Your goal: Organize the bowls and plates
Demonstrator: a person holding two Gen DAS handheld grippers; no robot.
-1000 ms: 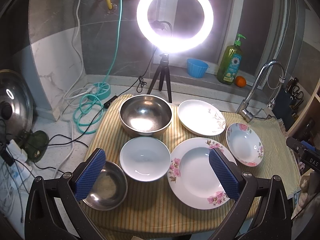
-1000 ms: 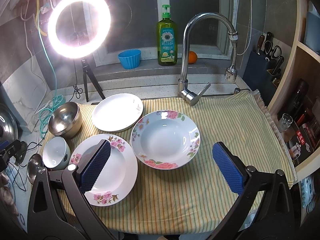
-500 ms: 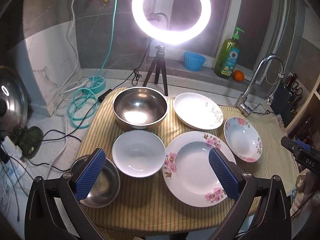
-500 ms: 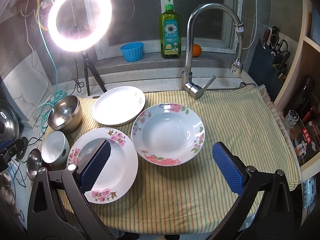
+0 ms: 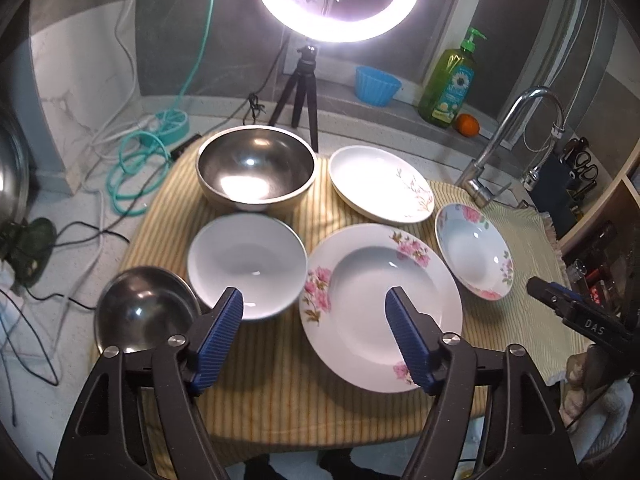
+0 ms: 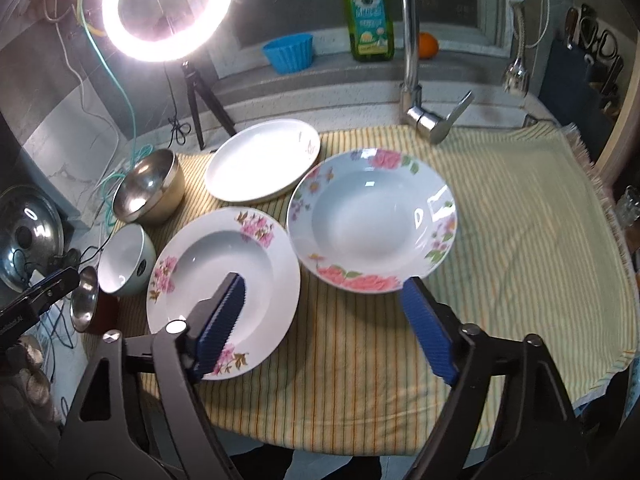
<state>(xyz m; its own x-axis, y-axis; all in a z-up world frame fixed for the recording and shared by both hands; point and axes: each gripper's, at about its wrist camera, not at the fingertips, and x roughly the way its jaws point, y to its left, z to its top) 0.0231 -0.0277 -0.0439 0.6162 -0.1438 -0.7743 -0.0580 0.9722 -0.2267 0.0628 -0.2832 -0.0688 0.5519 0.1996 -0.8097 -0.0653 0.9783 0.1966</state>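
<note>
On a striped yellow cloth (image 5: pixel 280 380) lie a large steel bowl (image 5: pixel 256 170), a white bowl (image 5: pixel 246 264), a small steel bowl (image 5: pixel 144 312), a plain white plate (image 5: pixel 380 184), a large pink-flowered plate (image 5: pixel 380 296) and a smaller flowered deep plate (image 5: pixel 474 256). My left gripper (image 5: pixel 314 336) is open and empty, above the cloth's front between the white bowl and the large plate. My right gripper (image 6: pixel 320 328) is open and empty, just in front of the deep plate (image 6: pixel 372 220) and over the large plate (image 6: pixel 224 288).
A ring light on a tripod (image 5: pixel 304 92) stands behind the bowls. A tap (image 6: pixel 416 92), a soap bottle (image 6: pixel 366 12), a blue cup (image 6: pixel 288 52) and an orange (image 6: pixel 428 45) are at the back. Cables (image 5: pixel 136 168) and a pot lid (image 6: pixel 28 236) lie left.
Both grippers have moved forward and lower toward the dishes, and both jaws have narrowed somewhat. The dishes have not moved.
</note>
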